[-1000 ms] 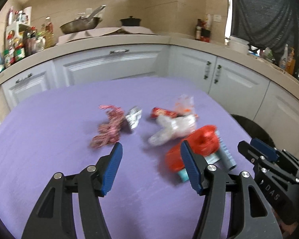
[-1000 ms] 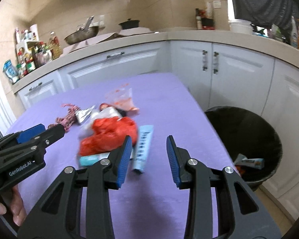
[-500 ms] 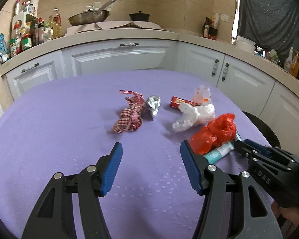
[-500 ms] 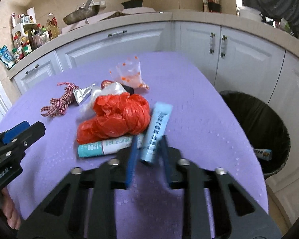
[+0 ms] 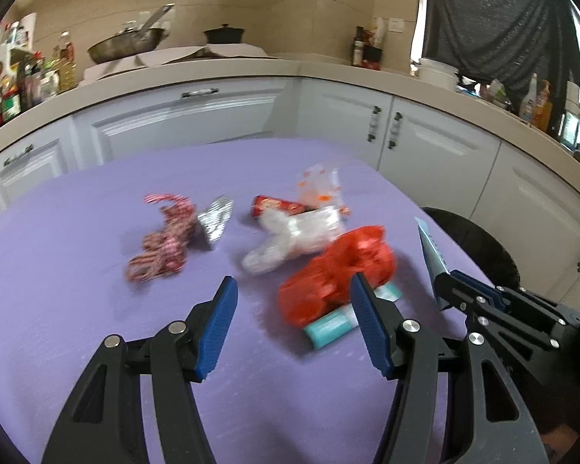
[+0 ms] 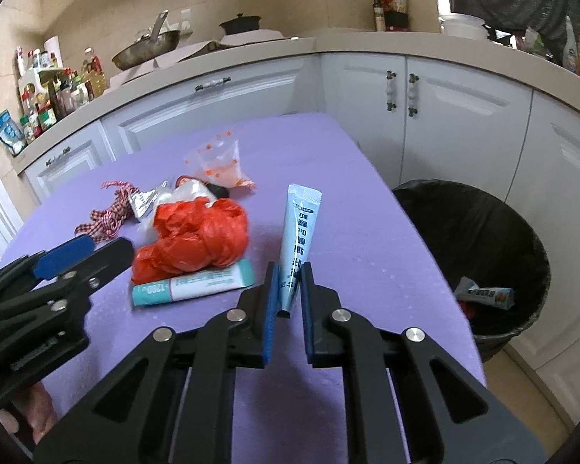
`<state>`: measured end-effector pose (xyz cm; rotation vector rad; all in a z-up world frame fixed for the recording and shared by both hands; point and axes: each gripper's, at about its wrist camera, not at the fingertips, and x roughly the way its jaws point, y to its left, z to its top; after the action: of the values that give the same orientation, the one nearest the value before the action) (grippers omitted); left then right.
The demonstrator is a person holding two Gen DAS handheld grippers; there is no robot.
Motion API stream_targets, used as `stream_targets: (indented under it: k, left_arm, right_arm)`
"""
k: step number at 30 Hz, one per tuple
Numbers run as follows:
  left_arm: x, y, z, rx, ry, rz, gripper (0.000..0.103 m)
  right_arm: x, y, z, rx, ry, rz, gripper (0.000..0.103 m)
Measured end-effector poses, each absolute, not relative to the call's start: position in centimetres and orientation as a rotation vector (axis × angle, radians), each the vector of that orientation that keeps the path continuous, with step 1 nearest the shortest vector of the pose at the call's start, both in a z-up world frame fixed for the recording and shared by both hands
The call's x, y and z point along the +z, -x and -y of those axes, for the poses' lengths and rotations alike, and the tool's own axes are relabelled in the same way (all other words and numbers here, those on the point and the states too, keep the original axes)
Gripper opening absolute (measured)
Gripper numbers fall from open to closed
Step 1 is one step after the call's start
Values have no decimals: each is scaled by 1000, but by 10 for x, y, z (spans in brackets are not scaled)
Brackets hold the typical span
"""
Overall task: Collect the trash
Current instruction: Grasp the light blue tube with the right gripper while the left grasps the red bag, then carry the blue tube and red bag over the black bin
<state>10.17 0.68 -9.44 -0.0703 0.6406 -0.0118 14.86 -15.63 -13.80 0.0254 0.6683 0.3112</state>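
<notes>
- Right wrist view shows the right gripper closed on the cap end of a pale blue tube, which stands tilted upward with its crimped end raised above the purple table.
- Left gripper hangs wide open and empty over the table, just short of the red plastic bag.
- Black-lined bin sits on the floor just off the table's right edge, with a wrapper or two already inside; the tube looks ready to be carried across and dropped there.
- The tube appears light and partly squeezed flat, so it should bend little near the cap but flop at the crimp; a hold low on the body, as now, seems secure, though the smooth skin could slip if the jaws relax.
- Still on the table: a second teal-and-white tube lying flat and touching the red bag, a clear crumpled bag, an orange-dotted clear pouch, a red snack wrapper, a scrap of silver foil and a checked red ribbon.
- The red bag is soft and springy; a pinch on a bunched fold near its middle would likely lift it whole, whereas a loose edge might just unfurl.
- The flat tube offers little height, so a grip across its width near one end seems the better choice.
- Foil and ribbon are featherweight and may cling or trail when lifted.
</notes>
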Motion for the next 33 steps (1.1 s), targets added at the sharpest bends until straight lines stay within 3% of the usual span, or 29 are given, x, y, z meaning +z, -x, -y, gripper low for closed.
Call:
stream_targets:
  k: [13,15,21,33]
  left_arm:
    - [-103,-136,23,-47,61,-693,62]
    - [-106,-137,25,-51,57,-699,47]
    - [-105,-132,27,-66,38,-674,30]
    - [-84,-106,19,-26,40,-576,29]
  right_arm:
    - [-134,-152,195,278,-71,-640,11]
    - [-135,-153,198,277,-77,-643,11]
    - [-137,-153,203,273,-88,-643,12]
    - [-128,-152,215,240,-84,-603,11]
